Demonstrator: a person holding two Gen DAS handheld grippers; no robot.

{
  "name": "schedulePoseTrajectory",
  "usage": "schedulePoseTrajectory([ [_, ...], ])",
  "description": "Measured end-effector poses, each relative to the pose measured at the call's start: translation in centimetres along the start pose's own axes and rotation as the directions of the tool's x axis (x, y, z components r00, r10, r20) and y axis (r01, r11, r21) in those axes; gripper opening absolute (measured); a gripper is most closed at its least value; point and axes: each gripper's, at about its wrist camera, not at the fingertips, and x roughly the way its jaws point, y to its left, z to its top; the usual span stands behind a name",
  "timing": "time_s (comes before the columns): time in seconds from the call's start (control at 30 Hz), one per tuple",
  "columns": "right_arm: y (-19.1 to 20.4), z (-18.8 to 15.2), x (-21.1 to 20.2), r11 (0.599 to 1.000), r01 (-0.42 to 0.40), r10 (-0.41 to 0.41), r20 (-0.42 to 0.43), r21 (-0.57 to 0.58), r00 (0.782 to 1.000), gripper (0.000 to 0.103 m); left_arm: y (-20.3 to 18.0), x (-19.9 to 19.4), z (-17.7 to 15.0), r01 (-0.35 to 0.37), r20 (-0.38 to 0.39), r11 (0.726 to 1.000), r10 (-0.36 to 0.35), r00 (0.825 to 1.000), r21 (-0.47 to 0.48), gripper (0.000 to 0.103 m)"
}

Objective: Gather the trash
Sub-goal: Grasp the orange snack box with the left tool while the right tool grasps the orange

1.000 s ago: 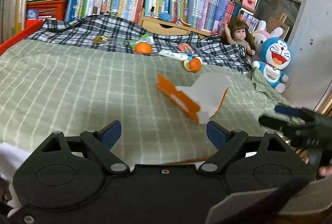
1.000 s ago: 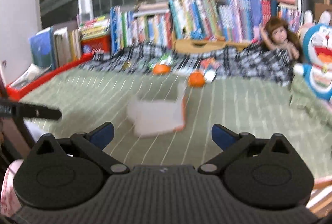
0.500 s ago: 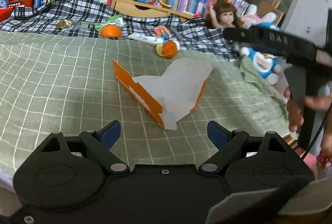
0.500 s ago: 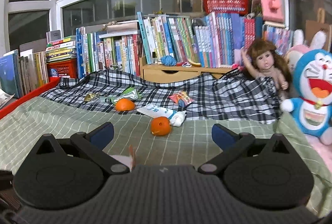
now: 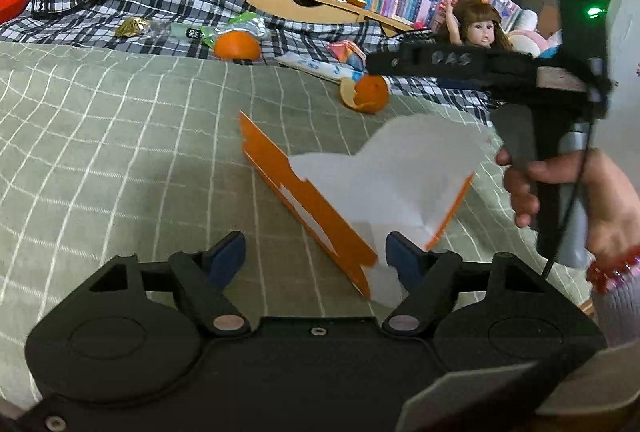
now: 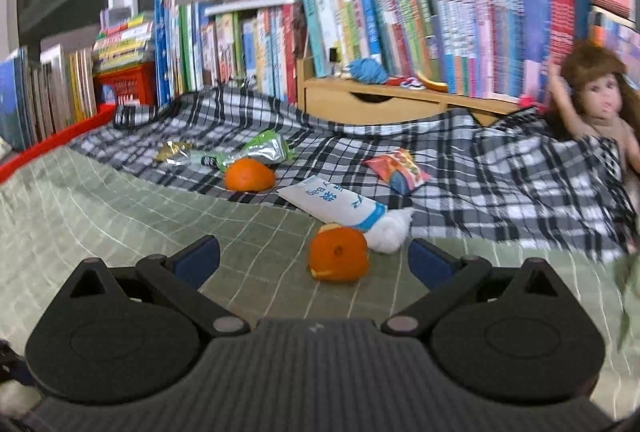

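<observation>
Item: orange-and-white torn paper carton [image 5: 352,199], near on green checked bed [image 5: 120,151] | light, flimsy, crushable; grip orange wall | left hand-held gripper [image 5: 316,252] closing, not yet clamped | right hand-held gripper [image 6: 314,258] released, over orange peel [image 6: 338,258].

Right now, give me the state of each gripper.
Left gripper: open, jaws have just been closing around the orange-and-white paper bag, not pressing it.
Right gripper: open, empty, orange peel lies ahead.

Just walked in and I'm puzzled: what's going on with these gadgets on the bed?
A person is picking up litter with a hand-held gripper in each hand. The left gripper, jaws just narrowing, closes around the corner of an orange-and-white paper bag, not yet clamped. The right gripper, open, nears an orange peel.
</observation>
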Motion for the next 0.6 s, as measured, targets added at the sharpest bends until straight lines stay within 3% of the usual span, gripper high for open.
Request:
schedulePoseTrajectory([
  [0.13, -0.2, -0.1, 2.9, 0.999, -0.015, 0.012, -0.058, -0.044, 0.998, 0.094, 0.9, 0.4, 0.6, -0.020, 0.018, 1.000, 0.020, 1.000, -0.004, 0.062],
  [0.37, -1.1, -1.6, 4.9, 0.997, -0.066, 0.068, -0.090, 0.028, 0.994, 0.081, 1.3, 1.0, 0.9, -0.023, 0.028, 1.000, 0.023, 0.999, 0.012, 0.049],
  [0.6, -1.4, -1.9, 5.6, 0.997, -0.068, 0.072, -0.099, 0.047, 0.992, 0.048, 1.9, 1.0, 1.4, 0.023, 0.016, 1.000, -0.023, 1.000, -0.009, 0.021],
])
